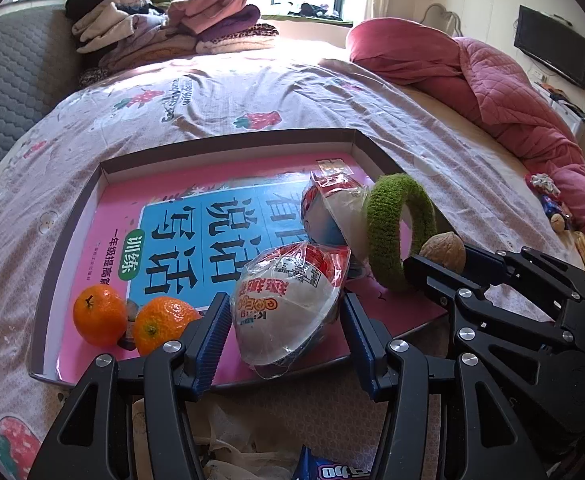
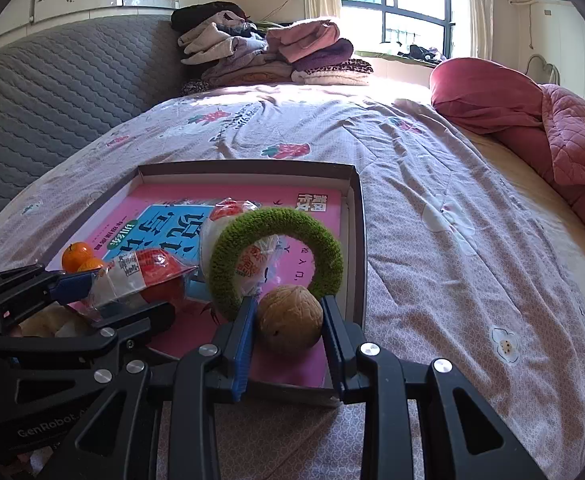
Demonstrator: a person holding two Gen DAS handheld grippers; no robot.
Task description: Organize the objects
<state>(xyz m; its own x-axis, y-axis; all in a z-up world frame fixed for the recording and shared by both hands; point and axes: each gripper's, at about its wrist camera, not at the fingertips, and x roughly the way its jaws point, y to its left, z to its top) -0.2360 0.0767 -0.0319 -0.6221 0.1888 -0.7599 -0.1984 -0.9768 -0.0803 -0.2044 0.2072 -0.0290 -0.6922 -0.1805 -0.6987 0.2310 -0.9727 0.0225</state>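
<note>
A shallow cardboard box (image 1: pixel 228 146) lies on the bed with a pink and blue book (image 1: pixel 196 224) flat inside it. My left gripper (image 1: pixel 286 302) is shut on a plastic-wrapped white snack (image 1: pixel 288 312) over the box's near edge. Two tangerines (image 1: pixel 99 316) sit at the near left. A second wrapped snack (image 1: pixel 332 204) lies further back, and a green knitted ring (image 2: pixel 276 252) stands upright against it. My right gripper (image 2: pixel 289 304) is shut on a walnut (image 2: pixel 290 320) just in front of the ring, over the box's near right corner (image 2: pixel 356 240). I cannot tell whether the walnut touches the book.
Folded clothes (image 1: pixel 172 28) are piled at the far end of the bed. A pink quilt (image 1: pixel 512 96) is bunched along the right side. Small wrapped items (image 1: pixel 552 204) lie at the bed's right edge. Crumpled plastic bags (image 1: pixel 244 452) sit below my left gripper.
</note>
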